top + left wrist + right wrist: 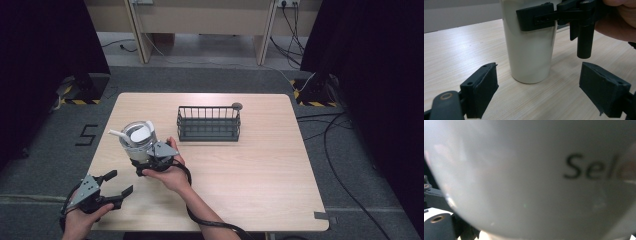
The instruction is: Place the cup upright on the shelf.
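Tall white plastic tumbler (138, 141) stands on wooden table (250, 165), 9 o'clock of black wire basket (208, 123). Right gripper (148, 161) clamps upper wall; high grip risks tipping. Left gripper (116, 186) jaws apart, empty.

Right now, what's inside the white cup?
In the high view, a white straw sticks out of the white cup, past a whitish lid or insert across its mouth. Anything deeper is hidden by that and by the cup's solid wall.
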